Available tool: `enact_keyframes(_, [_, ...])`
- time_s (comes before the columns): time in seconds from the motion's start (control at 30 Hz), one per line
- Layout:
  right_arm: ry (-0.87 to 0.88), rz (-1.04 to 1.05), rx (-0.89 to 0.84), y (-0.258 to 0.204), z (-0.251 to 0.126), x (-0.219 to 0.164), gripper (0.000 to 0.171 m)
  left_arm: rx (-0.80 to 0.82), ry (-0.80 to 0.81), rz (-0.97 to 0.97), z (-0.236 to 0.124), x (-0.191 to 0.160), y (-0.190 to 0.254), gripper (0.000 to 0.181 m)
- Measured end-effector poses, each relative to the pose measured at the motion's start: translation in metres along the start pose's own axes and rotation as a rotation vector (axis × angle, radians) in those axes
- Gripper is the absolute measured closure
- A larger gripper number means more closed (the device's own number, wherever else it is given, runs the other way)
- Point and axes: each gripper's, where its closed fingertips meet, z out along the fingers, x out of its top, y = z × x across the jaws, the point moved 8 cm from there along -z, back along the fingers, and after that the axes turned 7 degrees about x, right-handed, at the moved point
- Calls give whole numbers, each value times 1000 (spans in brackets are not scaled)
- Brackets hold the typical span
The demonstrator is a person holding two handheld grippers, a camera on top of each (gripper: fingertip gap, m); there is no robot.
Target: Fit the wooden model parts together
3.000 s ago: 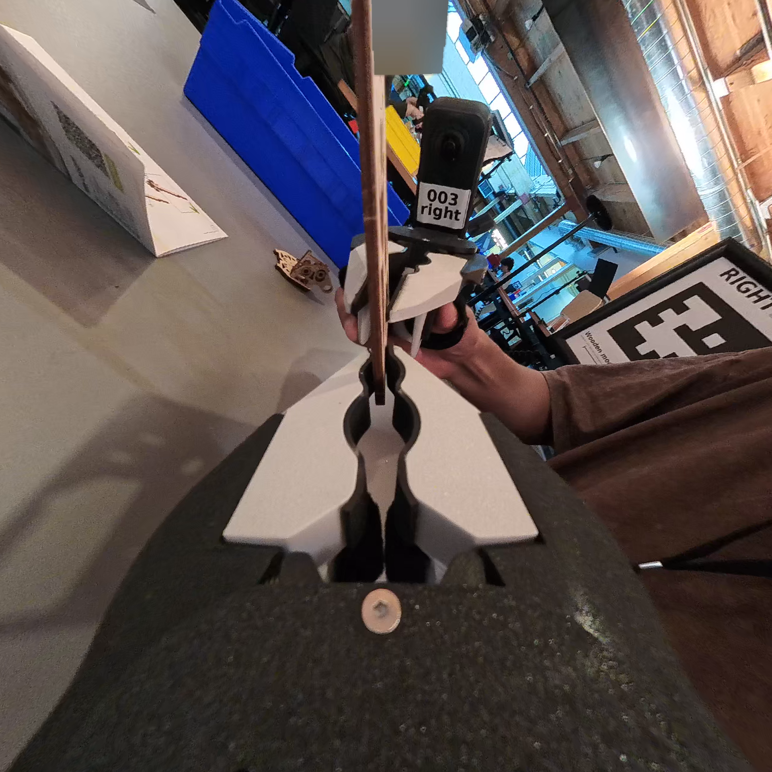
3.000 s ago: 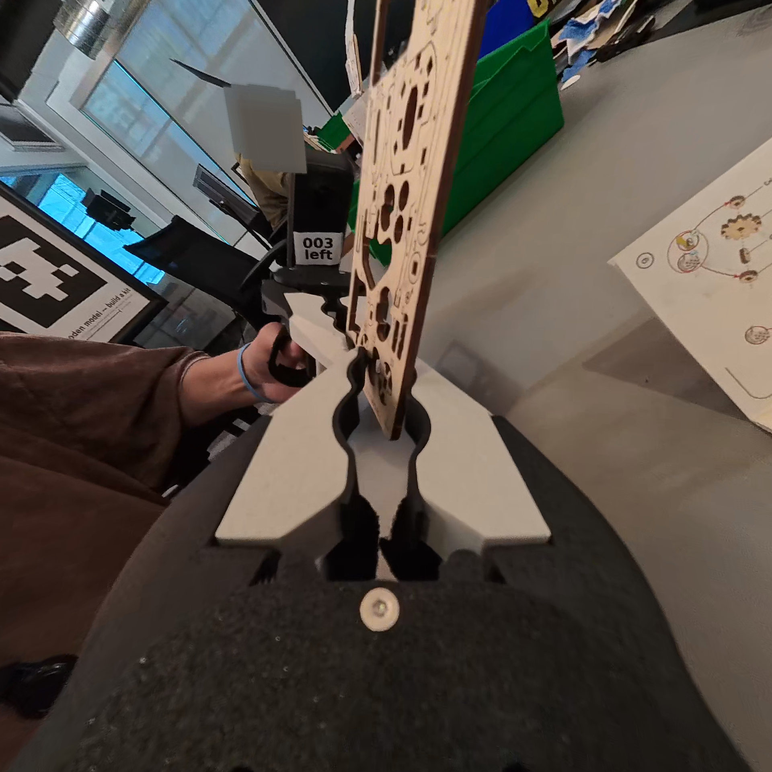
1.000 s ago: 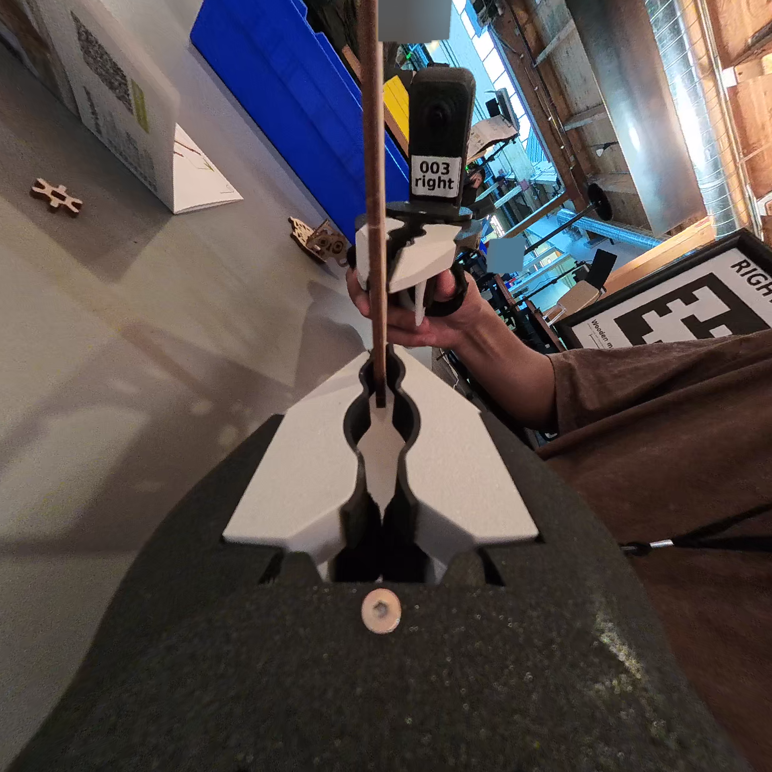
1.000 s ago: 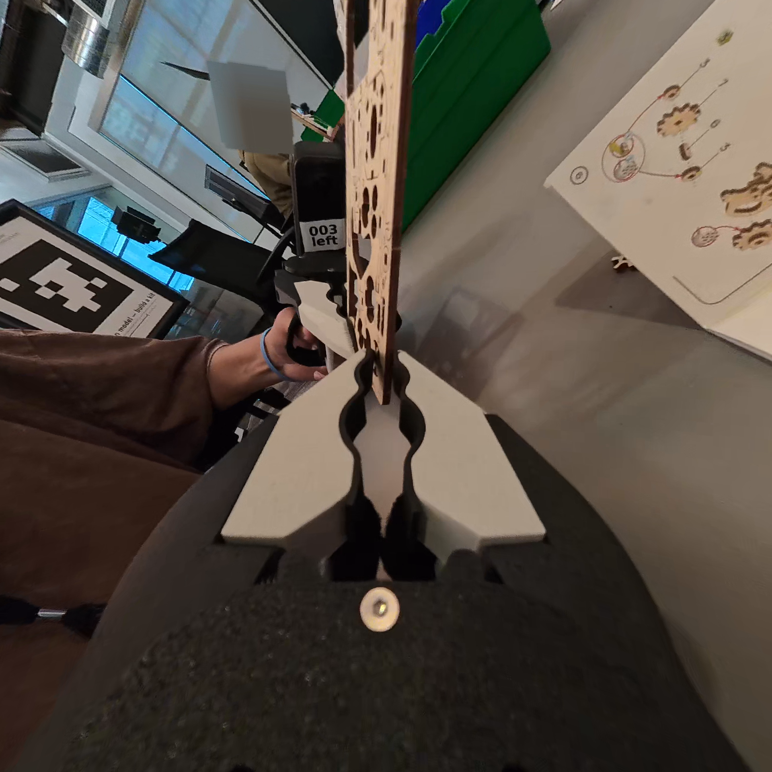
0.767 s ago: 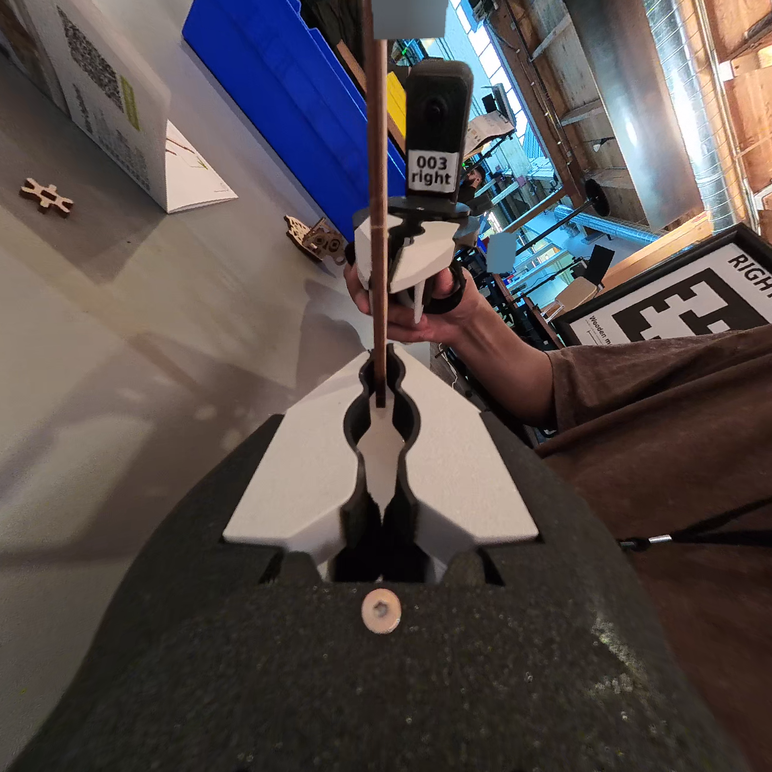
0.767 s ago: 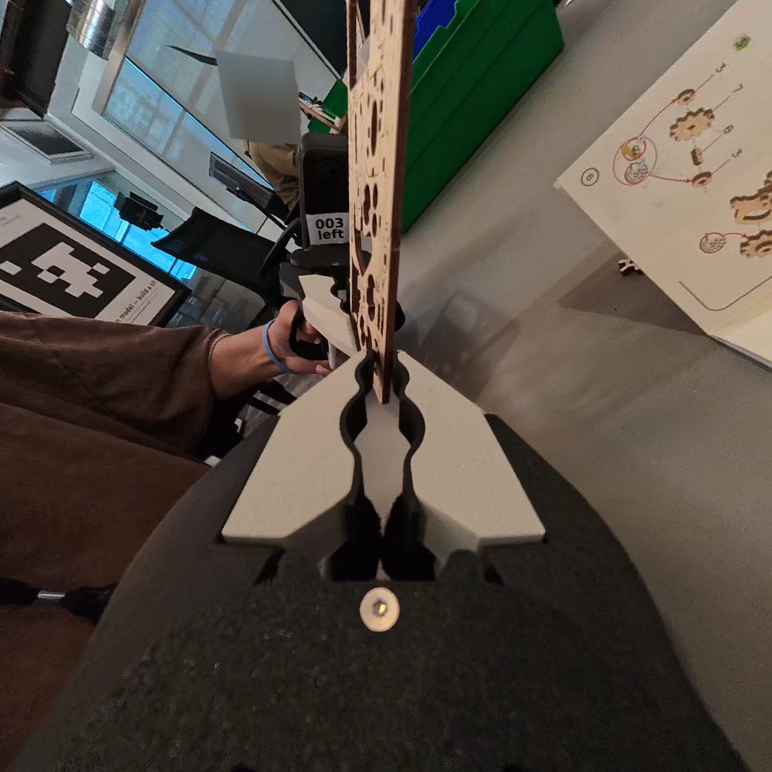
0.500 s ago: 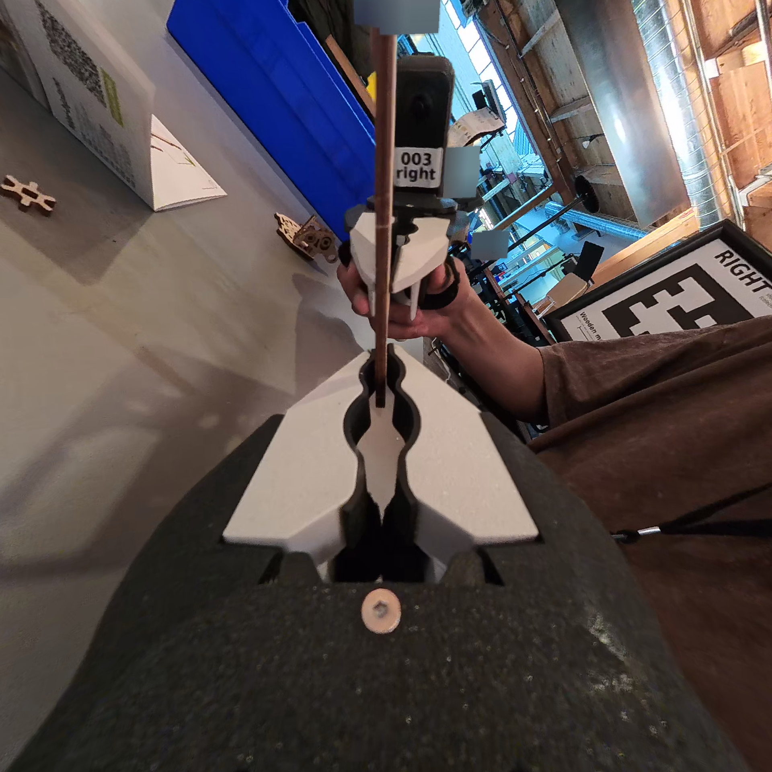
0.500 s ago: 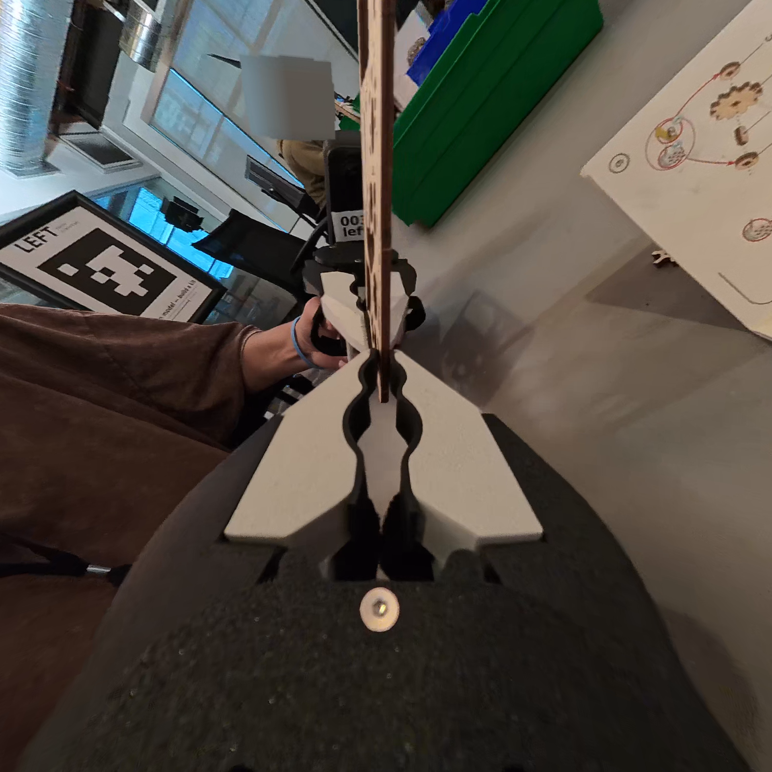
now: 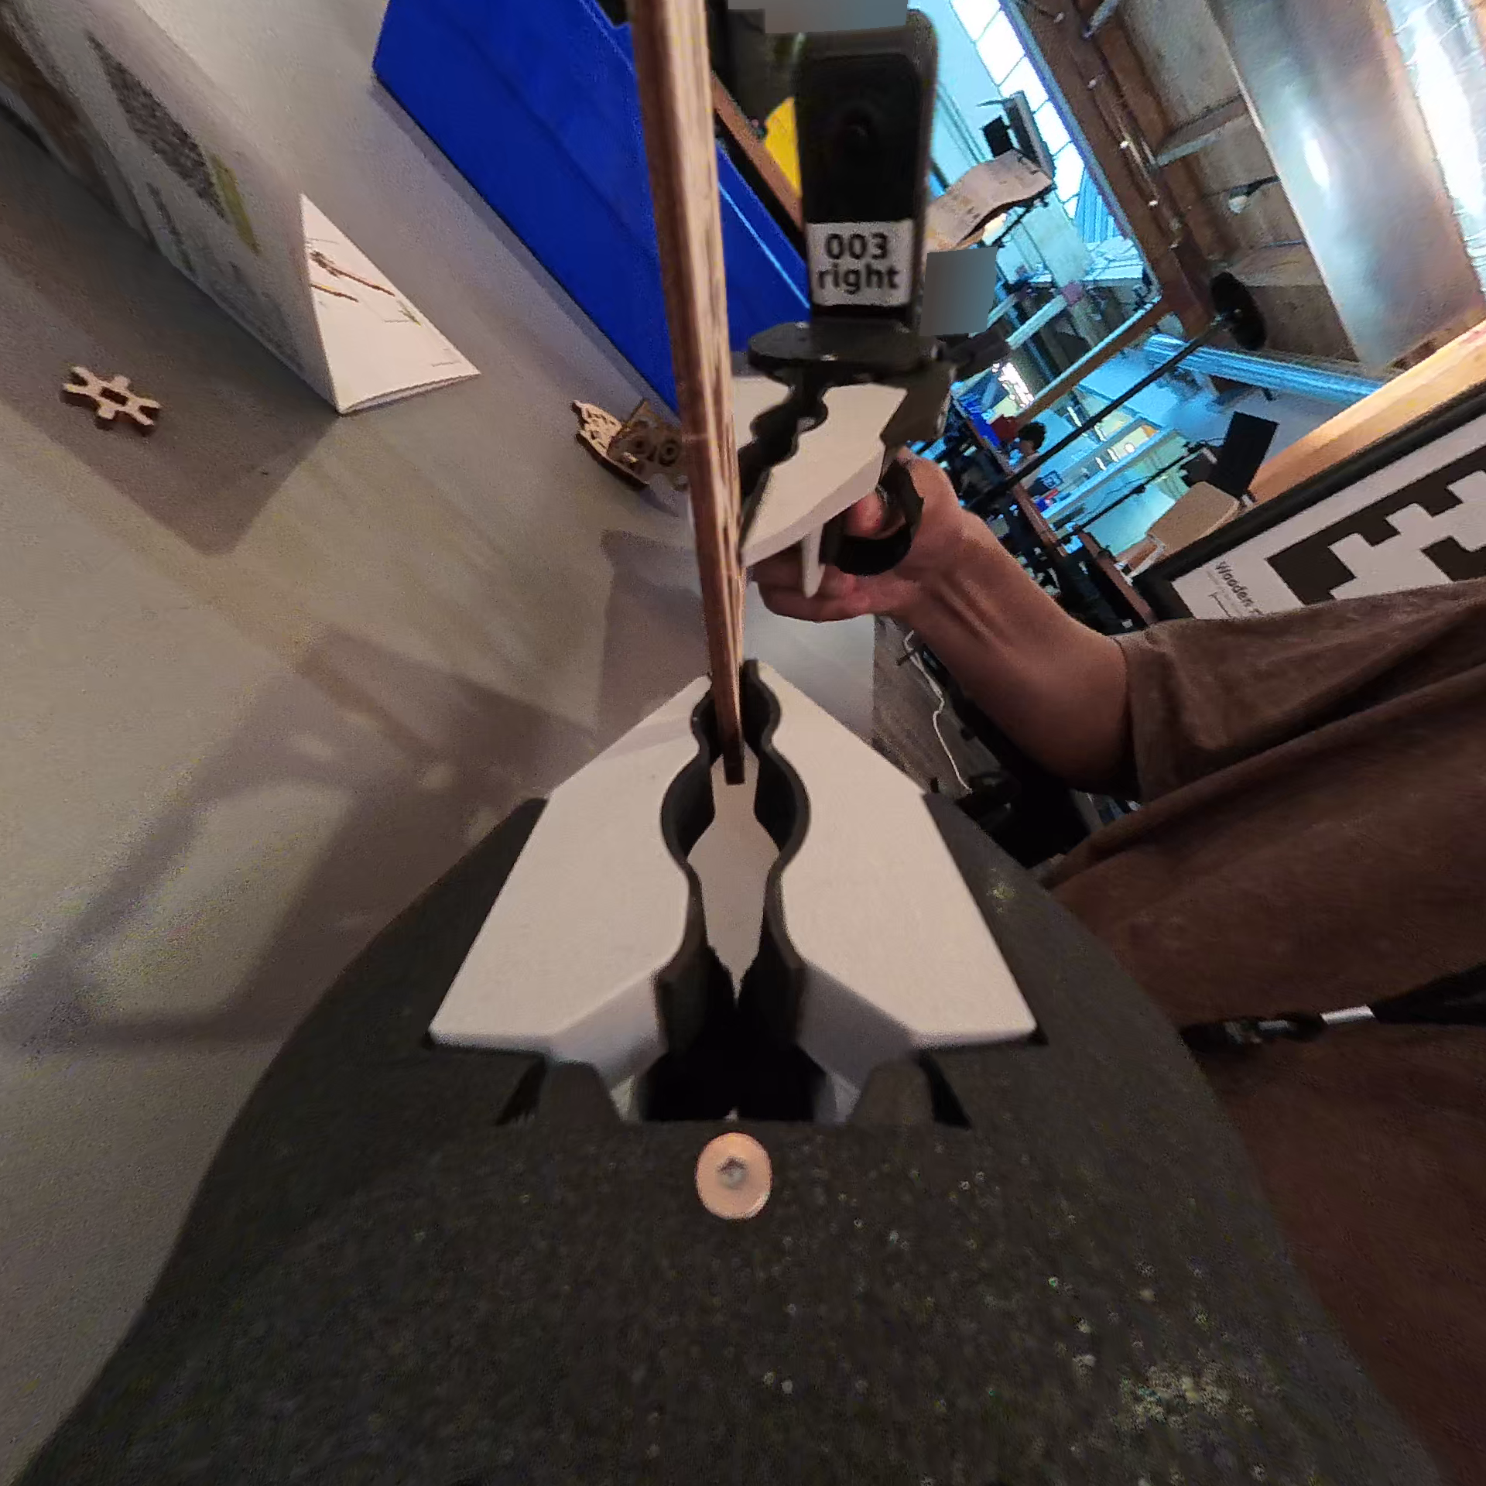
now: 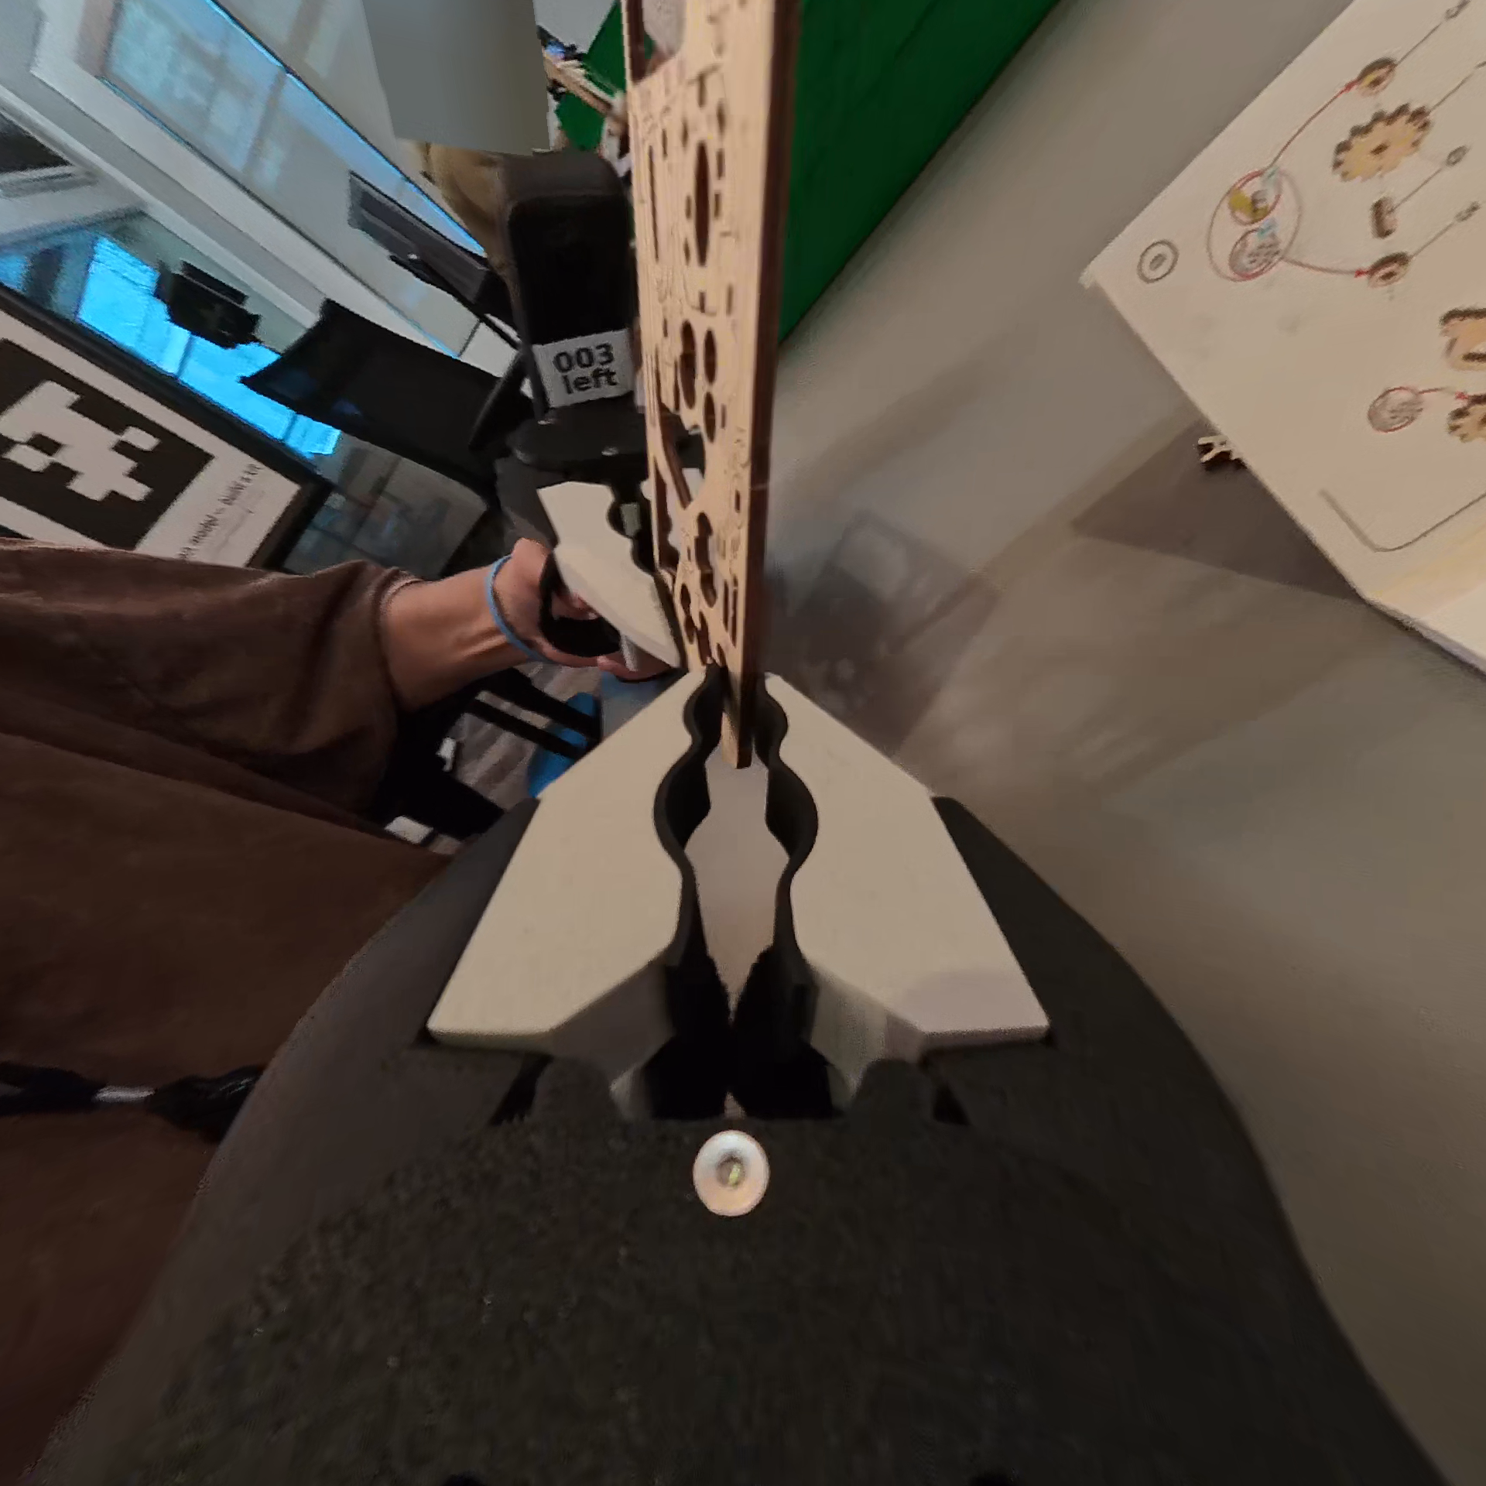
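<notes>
Grey tabletop [image 9: 241, 724]. One wooden sheet [image 10: 708, 362] centre frame, pinched at opposite edges by two grippers: left gripper [image 9: 733, 716] and right gripper [image 10: 736, 716], both closed on it. One blue bin [image 9: 563, 161] up top, one green bin [image 10: 884, 121], one instruction sheet [image 10: 1327, 322] right, two loose wooden pieces [image 9: 112, 398] left. Sheet face more visible than before.

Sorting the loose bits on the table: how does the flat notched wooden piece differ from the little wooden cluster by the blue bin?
The notched piece lies flat, one pale cutout, near the white booklet. The cluster stands taller, seemingly several darker parts joined, close to the blue bin. Both are small wood parts resting on the table.
</notes>
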Motion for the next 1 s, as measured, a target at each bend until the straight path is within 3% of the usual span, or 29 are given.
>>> enact_keyframes(0.4, [101, 127, 150, 2, -5, 0, 167, -60, 1, -30, 0, 1, 1, 180])
enact_keyframes(0.6, [70, 70, 71, 4, -4, 0, 166, -32, -12, -26, 1, 0, 0, 180])
enact_keyframes(0.7, [32, 7, -40, 4, -2, 1, 165, 6, -10, -17, 1, 0, -2, 180])
enact_keyframes(0.77, [-57, -88, -202, 7, 2, -2, 165, 41, -30, 2, 4, -2, -2, 179])
enact_keyframes(1.0, [9, -52, -190, 9, -2, -2, 164, 116, -22, 13, 7, -1, -5, 180])
